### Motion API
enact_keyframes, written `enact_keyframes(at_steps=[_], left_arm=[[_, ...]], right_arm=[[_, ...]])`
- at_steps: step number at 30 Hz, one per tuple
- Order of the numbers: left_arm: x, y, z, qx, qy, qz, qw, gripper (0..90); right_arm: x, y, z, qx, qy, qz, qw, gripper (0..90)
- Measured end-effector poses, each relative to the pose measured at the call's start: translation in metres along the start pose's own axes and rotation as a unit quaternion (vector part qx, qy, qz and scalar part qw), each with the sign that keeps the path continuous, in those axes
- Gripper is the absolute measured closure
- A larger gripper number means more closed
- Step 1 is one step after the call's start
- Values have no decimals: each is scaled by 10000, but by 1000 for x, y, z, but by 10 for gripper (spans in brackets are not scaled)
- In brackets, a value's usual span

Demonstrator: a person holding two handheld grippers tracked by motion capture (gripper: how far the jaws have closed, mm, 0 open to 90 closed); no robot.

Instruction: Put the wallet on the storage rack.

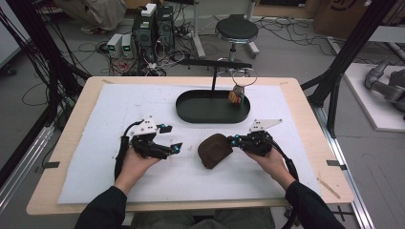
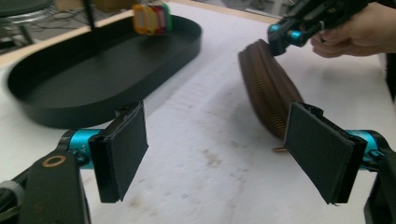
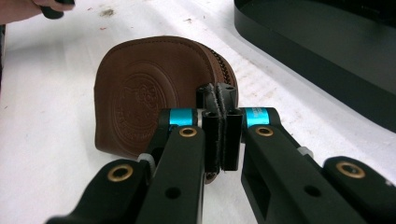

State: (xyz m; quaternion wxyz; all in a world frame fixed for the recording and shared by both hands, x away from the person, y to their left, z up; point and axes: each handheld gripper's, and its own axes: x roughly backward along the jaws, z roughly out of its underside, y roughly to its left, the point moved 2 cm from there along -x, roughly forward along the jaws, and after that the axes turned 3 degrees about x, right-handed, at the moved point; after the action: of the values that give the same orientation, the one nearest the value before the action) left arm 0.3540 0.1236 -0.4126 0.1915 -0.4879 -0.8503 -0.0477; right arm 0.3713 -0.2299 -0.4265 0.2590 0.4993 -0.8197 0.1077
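A brown leather zip pouch (image 1: pixel 215 150) lies on the white mat near the table's middle, its embossed side (image 3: pixel 144 102) facing the right gripper view. My right gripper (image 1: pixel 232 140) is shut on the pouch's zipped edge, jaws pressed together (image 3: pixel 217 102). From the left gripper view the pouch (image 2: pixel 266 88) shows edge-on, with the right gripper (image 2: pixel 280 37) pinching its far end. My left gripper (image 1: pixel 174 148) stands open a short way left of the pouch, with nothing between its pads (image 2: pixel 219 149).
A black oval tray (image 1: pixel 191 117) sits behind the pouch, with a black post rising from it. Coloured key tags (image 1: pixel 235 97) hang from a ring at its right end. The tray wall (image 3: pixel 327 46) is close to the right gripper.
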Motion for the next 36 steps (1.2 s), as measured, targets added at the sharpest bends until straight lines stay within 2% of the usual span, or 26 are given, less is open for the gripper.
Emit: enact_keyframes(at_steps=[1,2,8,11,18,22,24,25,29,31,33,36], left_arm=[[-9,-5,-1,-3,40,164,9999,213],[-9,-5,-1,-3,40,164,9999,213],[-33,-18,0,103,171,581,9981,213],[-41,-21,2,131,251,680,9973,213],[-62,-26,7,371,451,887,9943,218],[-72,-28,9,519,595,1001,9918,236],[-76,-29,10,556,635,1057,9908,280],[-78,-30,11,555,687,1142,9895,309],[-81,-33,11,514,747,1248,9880,388],[-82,-35,11,517,764,1335,9867,490],[-82,-36,11,483,778,1376,9862,514],[-82,-36,11,546,756,1431,9853,561]], right_arm=[[1,1,0,44,-14,0,10000,900],[1,1,0,44,-14,0,10000,900],[5,5,1,235,-82,1,9997,900],[7,6,1,310,-107,10,9995,900],[11,10,2,471,-135,42,9988,900],[13,10,4,548,-131,38,9984,900],[14,11,5,561,-122,42,9983,900],[15,11,5,571,-120,44,9983,900],[15,11,5,593,-121,38,9982,900],[15,11,5,592,-124,40,9982,900],[15,11,6,600,-120,43,9981,900],[16,11,6,598,-99,44,9982,900]])
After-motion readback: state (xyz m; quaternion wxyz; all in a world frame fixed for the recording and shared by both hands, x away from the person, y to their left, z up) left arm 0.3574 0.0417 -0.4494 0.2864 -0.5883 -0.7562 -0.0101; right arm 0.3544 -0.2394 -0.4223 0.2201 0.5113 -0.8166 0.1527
